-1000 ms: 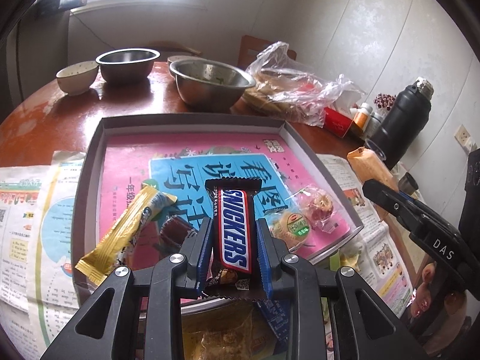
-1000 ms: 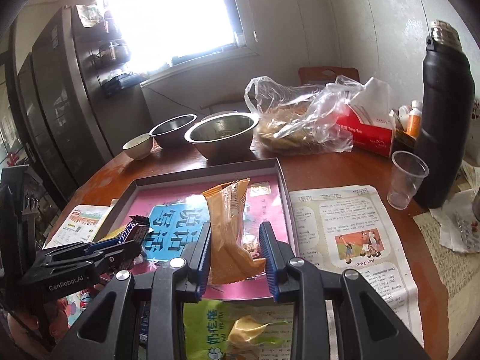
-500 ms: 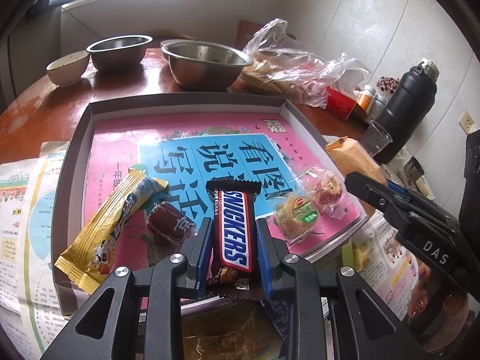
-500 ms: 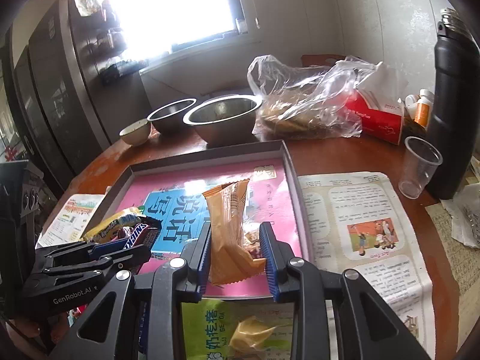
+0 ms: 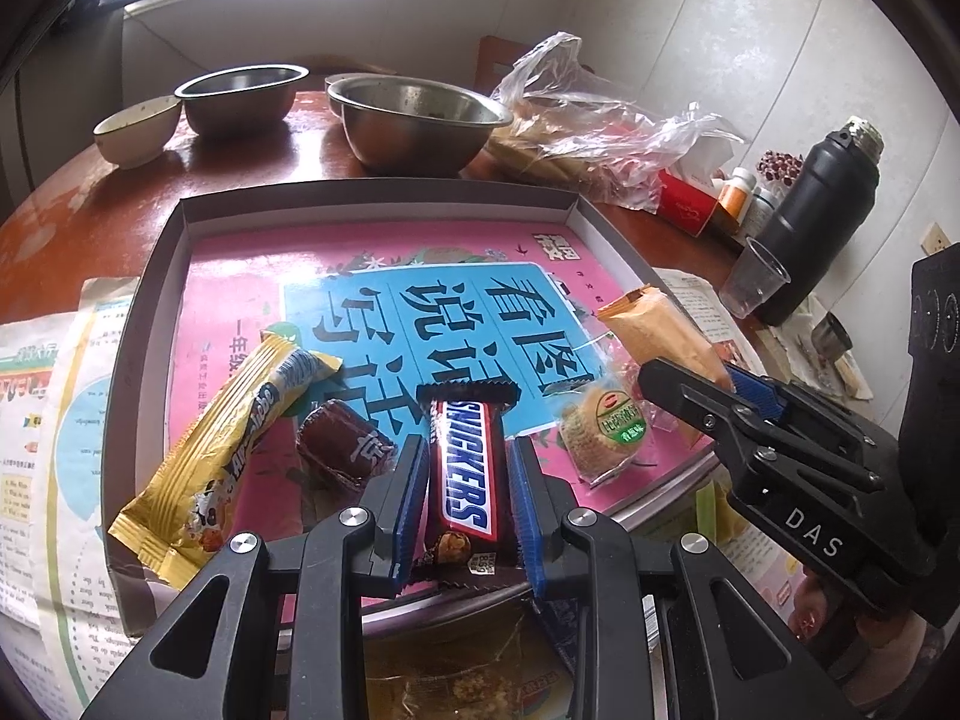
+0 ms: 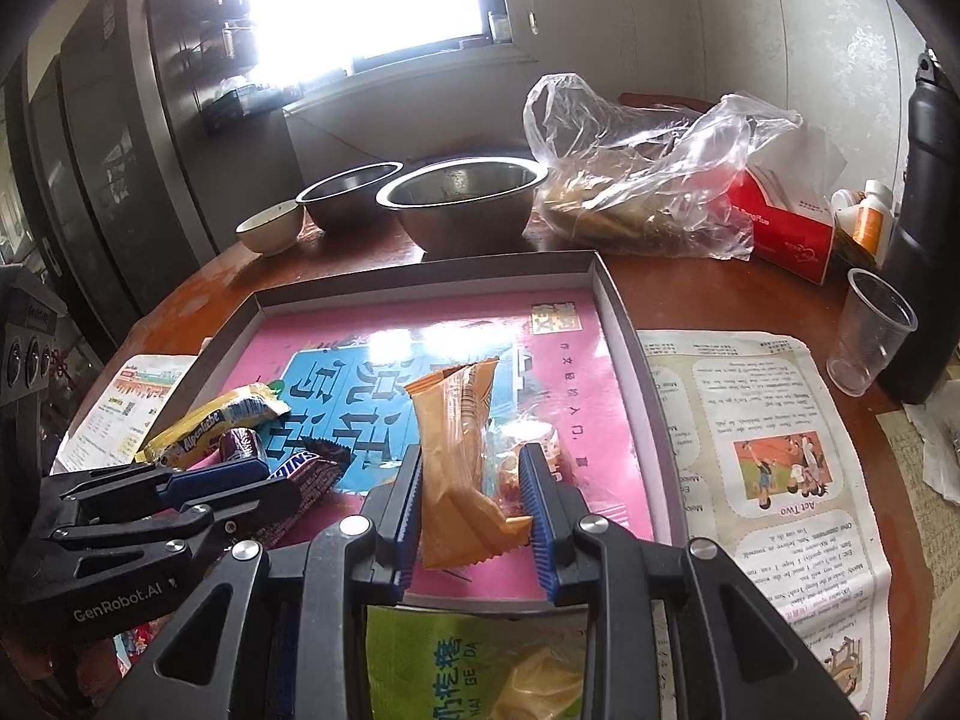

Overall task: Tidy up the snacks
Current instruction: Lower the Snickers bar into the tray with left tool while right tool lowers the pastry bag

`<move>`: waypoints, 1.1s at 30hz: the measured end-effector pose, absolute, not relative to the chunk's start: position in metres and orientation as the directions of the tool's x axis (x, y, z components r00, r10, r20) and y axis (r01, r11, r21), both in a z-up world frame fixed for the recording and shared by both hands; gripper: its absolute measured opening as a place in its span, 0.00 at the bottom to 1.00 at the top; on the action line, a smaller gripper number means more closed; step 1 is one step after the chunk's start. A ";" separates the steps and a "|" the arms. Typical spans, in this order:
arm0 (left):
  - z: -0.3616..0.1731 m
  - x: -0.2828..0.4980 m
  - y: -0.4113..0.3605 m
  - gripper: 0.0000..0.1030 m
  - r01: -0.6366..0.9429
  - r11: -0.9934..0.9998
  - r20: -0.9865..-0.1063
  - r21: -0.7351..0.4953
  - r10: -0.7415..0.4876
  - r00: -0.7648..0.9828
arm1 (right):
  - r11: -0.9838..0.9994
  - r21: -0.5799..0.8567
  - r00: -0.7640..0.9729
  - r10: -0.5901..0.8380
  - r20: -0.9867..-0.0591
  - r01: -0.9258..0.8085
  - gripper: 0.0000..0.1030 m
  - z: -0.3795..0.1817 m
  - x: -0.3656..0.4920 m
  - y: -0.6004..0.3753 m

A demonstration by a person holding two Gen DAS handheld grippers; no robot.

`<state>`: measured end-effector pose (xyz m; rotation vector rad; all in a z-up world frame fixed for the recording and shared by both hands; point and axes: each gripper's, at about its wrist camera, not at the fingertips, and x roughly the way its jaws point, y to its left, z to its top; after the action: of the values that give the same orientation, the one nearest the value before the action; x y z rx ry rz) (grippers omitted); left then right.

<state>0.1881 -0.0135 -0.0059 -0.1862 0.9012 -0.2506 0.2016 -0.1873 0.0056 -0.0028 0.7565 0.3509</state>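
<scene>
Orange wafer pack (image 6: 462, 456) sits pinched in the right tongs (image 6: 474, 504), the Snickers bar (image 5: 465, 468) in the left tongs (image 5: 468, 498), both low over the grey tray (image 5: 372, 201); best lowered onto bare pink lining, clear of the yellow bar (image 5: 234, 444), before letting go

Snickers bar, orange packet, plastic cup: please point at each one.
Snickers bar (image 5: 465, 468), left wrist view, on the blue logo.
Orange packet (image 6: 459, 456), right wrist view, on the wrapper's middle.
Plastic cup (image 6: 870, 333), right wrist view, on its wall.
</scene>
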 end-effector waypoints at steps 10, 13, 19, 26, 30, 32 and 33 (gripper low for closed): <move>-0.008 0.191 -0.007 0.28 0.111 0.957 -0.752 -0.268 -0.280 0.596 | 0.942 0.081 0.679 0.292 -0.673 -0.325 0.30 0.005 0.199 -0.178; -0.008 0.190 -0.007 0.28 0.113 0.957 -0.752 -0.267 -0.281 0.597 | 0.950 0.071 0.685 0.269 -0.677 -0.303 0.30 0.003 0.201 -0.183; -0.007 0.190 -0.008 0.28 0.115 0.957 -0.753 -0.266 -0.280 0.595 | 0.933 0.091 0.676 0.318 -0.664 -0.349 0.30 0.006 0.194 -0.178; -0.006 0.188 -0.009 0.28 0.118 0.957 -0.752 -0.266 -0.282 0.596 | 0.938 0.086 0.663 0.301 -0.685 -0.336 0.30 -0.003 0.198 -0.175; -0.005 0.187 -0.010 0.28 0.122 0.956 -0.752 -0.265 -0.285 0.594 | 0.942 0.089 0.665 0.293 -0.687 -0.323 0.31 -0.004 0.198 -0.177; -0.005 0.187 -0.010 0.28 0.124 0.956 -0.752 -0.265 -0.285 0.594 | 0.943 0.087 0.665 0.289 -0.689 -0.320 0.31 -0.005 0.198 -0.177; -0.005 0.187 -0.010 0.28 0.125 0.956 -0.752 -0.264 -0.286 0.593 | 0.943 0.089 0.664 0.290 -0.690 -0.320 0.31 -0.005 0.198 -0.177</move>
<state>0.1873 -0.0104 -0.0048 -0.1914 0.9057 -0.2407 0.1982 -0.1774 -0.0051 -0.0414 0.7718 0.3446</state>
